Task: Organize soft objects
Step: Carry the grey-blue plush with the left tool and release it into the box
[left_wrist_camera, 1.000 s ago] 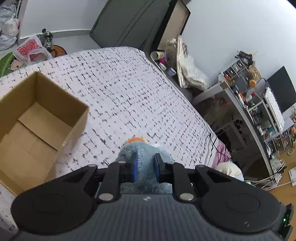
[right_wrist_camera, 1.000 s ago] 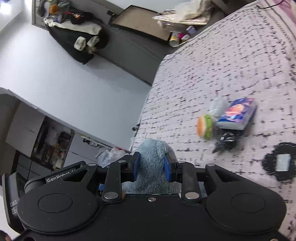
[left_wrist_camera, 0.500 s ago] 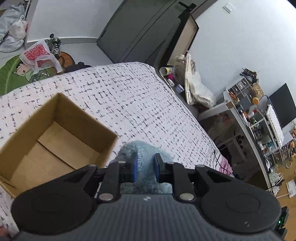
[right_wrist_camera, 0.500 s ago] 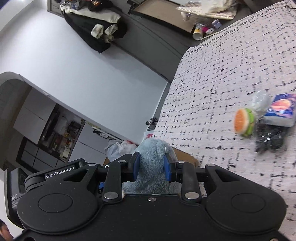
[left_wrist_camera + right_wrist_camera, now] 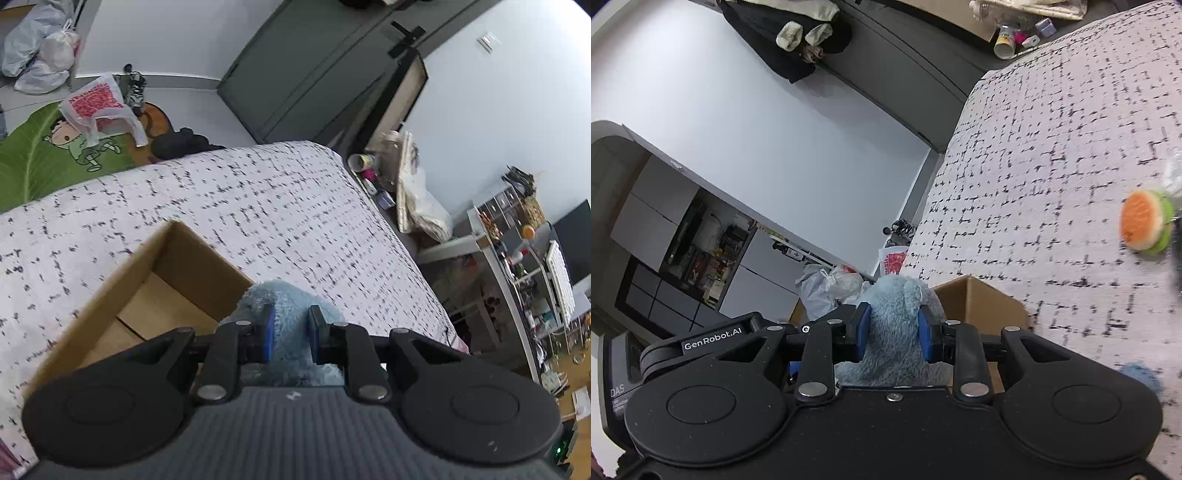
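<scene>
Both grippers hold one fluffy blue plush toy above the bed. My left gripper is shut on the blue plush toy, which hangs at the near right rim of an open, empty cardboard box. My right gripper is shut on another part of the same plush toy, with the box just beyond it. A soft burger toy lies on the bedspread at the far right.
The bed has a white bedspread with black marks; its edge drops off to the right toward a cluttered shelf. A green rug and plastic bags lie on the floor beyond the bed. A dark wardrobe stands behind.
Both grippers have carried the plush toy toward the box. The box now sits directly under and in front of the toy, and the burger toy has slid to the right edge of the right view.
</scene>
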`<state>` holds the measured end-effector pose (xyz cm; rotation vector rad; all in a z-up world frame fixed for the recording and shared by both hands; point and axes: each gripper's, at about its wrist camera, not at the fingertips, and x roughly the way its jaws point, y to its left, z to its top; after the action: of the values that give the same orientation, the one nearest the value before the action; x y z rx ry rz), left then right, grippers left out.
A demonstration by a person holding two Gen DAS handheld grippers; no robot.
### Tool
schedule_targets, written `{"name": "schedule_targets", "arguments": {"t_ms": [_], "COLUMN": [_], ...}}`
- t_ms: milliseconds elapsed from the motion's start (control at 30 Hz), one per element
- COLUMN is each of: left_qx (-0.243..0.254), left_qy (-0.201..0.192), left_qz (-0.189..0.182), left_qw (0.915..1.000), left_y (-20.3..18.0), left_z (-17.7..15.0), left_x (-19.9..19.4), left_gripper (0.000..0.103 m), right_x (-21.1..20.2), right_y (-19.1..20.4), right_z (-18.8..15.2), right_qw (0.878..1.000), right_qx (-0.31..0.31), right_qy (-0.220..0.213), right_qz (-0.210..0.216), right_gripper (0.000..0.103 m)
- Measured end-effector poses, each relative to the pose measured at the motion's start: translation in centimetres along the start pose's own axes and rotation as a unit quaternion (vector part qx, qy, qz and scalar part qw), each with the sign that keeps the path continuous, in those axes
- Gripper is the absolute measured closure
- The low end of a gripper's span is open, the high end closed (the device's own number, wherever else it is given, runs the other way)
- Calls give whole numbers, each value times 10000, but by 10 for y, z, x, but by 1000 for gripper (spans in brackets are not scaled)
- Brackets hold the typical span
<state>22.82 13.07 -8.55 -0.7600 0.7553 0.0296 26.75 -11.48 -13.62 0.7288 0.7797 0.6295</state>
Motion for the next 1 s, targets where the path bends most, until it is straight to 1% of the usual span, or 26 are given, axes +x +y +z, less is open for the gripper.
{"name": "schedule_targets", "arguments": {"t_ms": [300, 400, 500, 600, 633, 700, 733, 767, 800, 867, 933, 1000], "left_qx": [-173, -170, -258, -332, -318, -335, -366, -395, -412, -441, -412, -335], "left_qy": [66, 117, 194, 191, 201, 227, 211, 197, 193, 186, 151, 74], "left_qz": [341, 473, 592, 737, 757, 843, 892, 947, 987, 1080, 1167, 1232], "left_qw": [9992, 9987, 9977, 9965, 9964, 9956, 9951, 9945, 9941, 9930, 9922, 9918], "left_y": [34, 43, 52, 60, 61, 62, 62, 62, 62, 61, 58, 54], "left_z": [17, 20, 20, 19, 19, 19, 19, 20, 21, 22, 21, 20], "left_x": [12, 18, 25, 29, 30, 31, 30, 29, 29, 26, 22, 16], "left_gripper": [85, 85, 85, 85, 84, 81, 80, 79, 76, 69, 59, 53], "right_x": [42, 54, 63, 67, 68, 68, 68, 67, 66, 61, 56, 48], "right_y": [10, 13, 17, 22, 24, 27, 28, 30, 31, 32, 32, 34], "right_z": [-11, -15, -21, -25, -26, -26, -26, -26, -26, -26, -23, -22], "right_qw": [9995, 9989, 9980, 9966, 9962, 9965, 9962, 9956, 9950, 9948, 9953, 9952], "right_qx": [-72, -150, -231, -463, -505, -508, -516, -557, -594, -630, -576, -577], "right_qy": [265, 352, 364, 308, 331, 355, 375, 386, 387, 355, 374, 338], "right_qz": [-174, -285, -457, -611, -627, -567, -599, -645, -704, -721, -688, -716], "right_gripper": [75, 73, 71, 71, 69, 58, 55, 48, 42, 42, 39, 30]}}
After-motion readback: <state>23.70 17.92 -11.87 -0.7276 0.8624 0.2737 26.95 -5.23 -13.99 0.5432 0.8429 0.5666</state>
